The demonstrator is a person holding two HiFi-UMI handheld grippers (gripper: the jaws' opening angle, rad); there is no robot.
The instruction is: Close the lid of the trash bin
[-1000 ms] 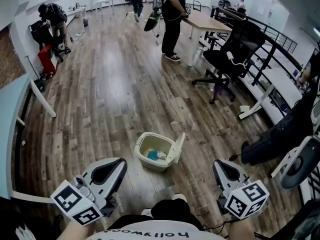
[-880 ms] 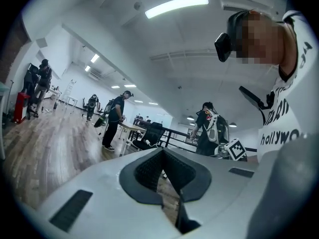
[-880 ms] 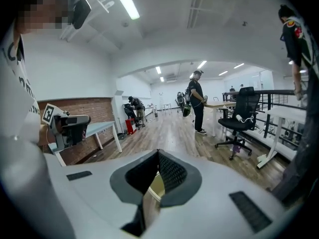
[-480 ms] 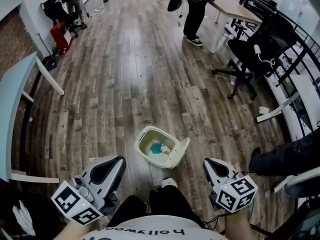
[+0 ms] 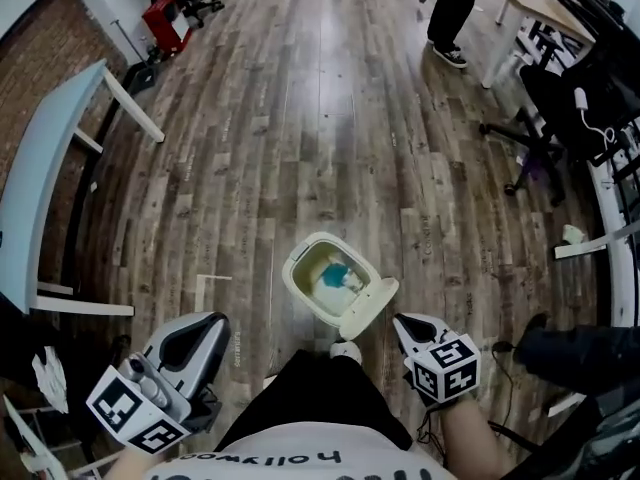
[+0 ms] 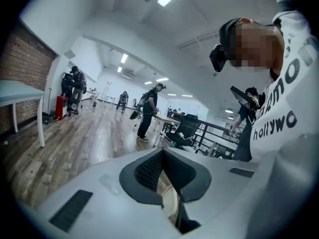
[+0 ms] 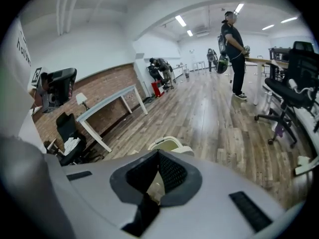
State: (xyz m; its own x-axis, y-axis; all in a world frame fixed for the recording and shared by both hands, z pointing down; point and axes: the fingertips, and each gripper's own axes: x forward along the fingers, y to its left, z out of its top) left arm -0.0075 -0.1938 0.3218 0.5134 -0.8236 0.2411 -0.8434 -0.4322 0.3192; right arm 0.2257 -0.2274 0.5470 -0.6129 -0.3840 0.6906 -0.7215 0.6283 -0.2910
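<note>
A small cream trash bin (image 5: 318, 270) stands on the wood floor just ahead of my feet, with blue and white rubbish inside. Its lid (image 5: 368, 308) is swung open and stands up at the bin's near right side. My right gripper (image 5: 404, 326) is shut and empty, its tip a little to the right of the lid without touching it. In the right gripper view the bin (image 7: 168, 144) shows just past the gripper (image 7: 158, 154). My left gripper (image 5: 192, 336) hangs shut and empty, well to the bin's left. The left gripper view shows the gripper (image 6: 162, 152) pointing across the room.
A light blue table (image 5: 40, 168) with white legs stands at the left by a brick wall. Black office chairs (image 5: 590, 88) and desks line the right side. A person's shoes (image 5: 450, 53) show at the far end. My shoe (image 5: 345, 351) is right behind the bin.
The bin has come closer and now sits right before my feet. My right gripper has drawn in beside the open lid. The left gripper has dropped lower left.
</note>
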